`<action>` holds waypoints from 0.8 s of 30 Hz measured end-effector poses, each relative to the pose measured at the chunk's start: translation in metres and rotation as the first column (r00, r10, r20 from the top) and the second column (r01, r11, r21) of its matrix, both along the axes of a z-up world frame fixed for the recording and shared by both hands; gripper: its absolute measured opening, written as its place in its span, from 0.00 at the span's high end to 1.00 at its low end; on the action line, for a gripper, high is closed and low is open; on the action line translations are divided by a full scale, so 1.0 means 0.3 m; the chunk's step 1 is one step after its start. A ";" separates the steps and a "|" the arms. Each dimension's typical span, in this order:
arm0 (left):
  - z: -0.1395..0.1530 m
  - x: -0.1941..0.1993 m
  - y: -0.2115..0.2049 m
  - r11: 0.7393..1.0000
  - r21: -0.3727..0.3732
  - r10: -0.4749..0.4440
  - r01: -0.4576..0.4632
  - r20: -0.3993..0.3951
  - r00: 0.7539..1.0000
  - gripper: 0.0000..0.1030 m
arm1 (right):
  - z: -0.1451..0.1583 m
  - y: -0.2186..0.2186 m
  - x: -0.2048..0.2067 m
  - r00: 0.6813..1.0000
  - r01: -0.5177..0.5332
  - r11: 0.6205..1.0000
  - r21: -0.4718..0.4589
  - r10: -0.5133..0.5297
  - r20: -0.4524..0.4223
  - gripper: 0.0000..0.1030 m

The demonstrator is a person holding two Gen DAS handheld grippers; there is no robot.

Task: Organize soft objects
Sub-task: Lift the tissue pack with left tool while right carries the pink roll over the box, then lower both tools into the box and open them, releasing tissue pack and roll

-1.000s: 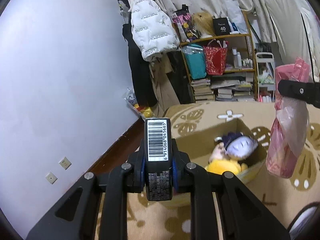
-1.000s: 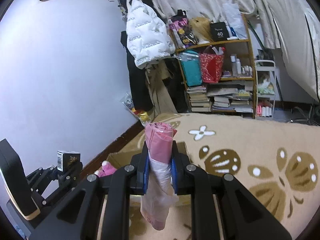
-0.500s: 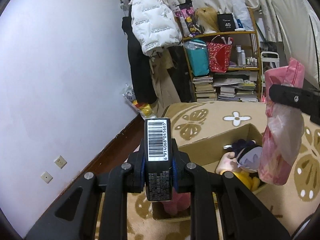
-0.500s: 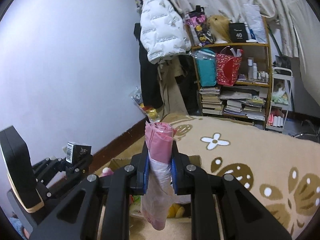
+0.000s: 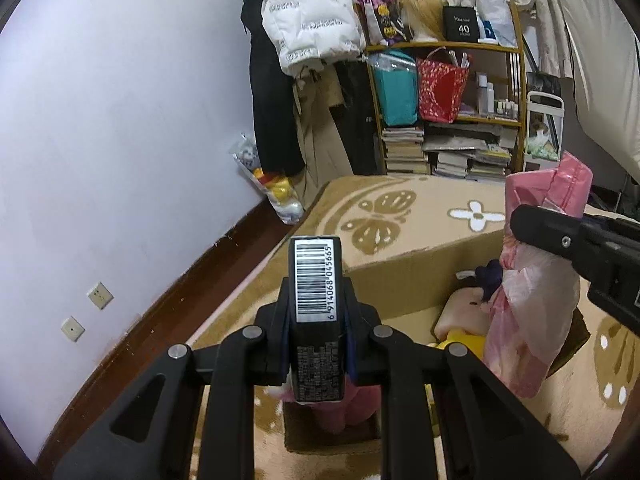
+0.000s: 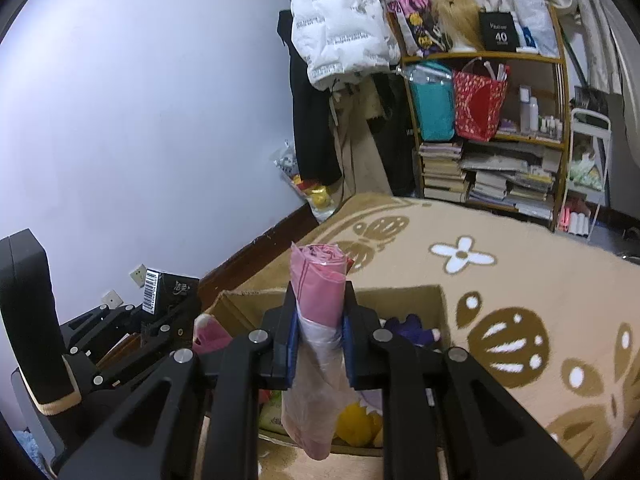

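Since a second ago both hand-held grippers have come over the open brown cardboard box point(image 6: 400, 300), more of whose inside now shows. The left hand-held gripper point(image 5: 317, 354) stays clenched on a small black rectangular carton with a white barcode label point(image 5: 316, 312), held above the box's near end. The right hand-held gripper point(image 6: 319, 350) grasps a rolled pink plastic bag point(image 6: 316, 344) hanging over the box. The box sits on a fuzzy tan carpet with brown and white flower shapes point(image 6: 520, 280), holding a pink plush toy point(image 5: 340, 408) and a yellow plush point(image 6: 356, 424). Behind stand a pale lilac wall point(image 5: 120, 120), a puffy white quilted jacket point(image 5: 312, 16) and a wooden bookshelf point(image 6: 520, 128).
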State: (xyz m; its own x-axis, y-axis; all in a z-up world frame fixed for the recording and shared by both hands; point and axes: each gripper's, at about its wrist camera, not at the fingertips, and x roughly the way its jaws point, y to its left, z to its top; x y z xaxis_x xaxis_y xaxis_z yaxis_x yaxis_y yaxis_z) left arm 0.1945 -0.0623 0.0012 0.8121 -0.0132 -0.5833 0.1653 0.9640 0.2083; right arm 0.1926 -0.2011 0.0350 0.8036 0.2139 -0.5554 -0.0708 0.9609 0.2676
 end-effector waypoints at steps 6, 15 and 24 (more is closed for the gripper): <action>-0.042 0.014 -0.009 1.000 0.014 -0.002 0.003 -0.029 1.000 0.81 | -0.034 -0.016 0.004 1.000 0.018 0.999 0.032 -0.018 -0.004 0.81; -0.072 0.021 -0.027 1.000 -0.001 -0.025 0.025 -0.057 0.998 0.79 | -0.070 -0.040 0.015 0.999 0.034 0.995 0.096 -0.031 -0.035 0.77; -0.083 0.020 -0.013 1.000 0.016 0.010 -0.009 -0.053 0.999 0.38 | -0.082 -0.044 0.029 0.997 0.026 0.994 0.104 -0.018 -0.074 0.55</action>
State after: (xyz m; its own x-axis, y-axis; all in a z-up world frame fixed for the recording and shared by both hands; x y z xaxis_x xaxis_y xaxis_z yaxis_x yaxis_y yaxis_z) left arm 0.2004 -0.0662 -0.0236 0.7799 0.0035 -0.6259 0.1676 0.9623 0.2143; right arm 0.2012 -0.2143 0.0103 0.7672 0.2563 -0.5880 -0.0264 0.9285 0.3703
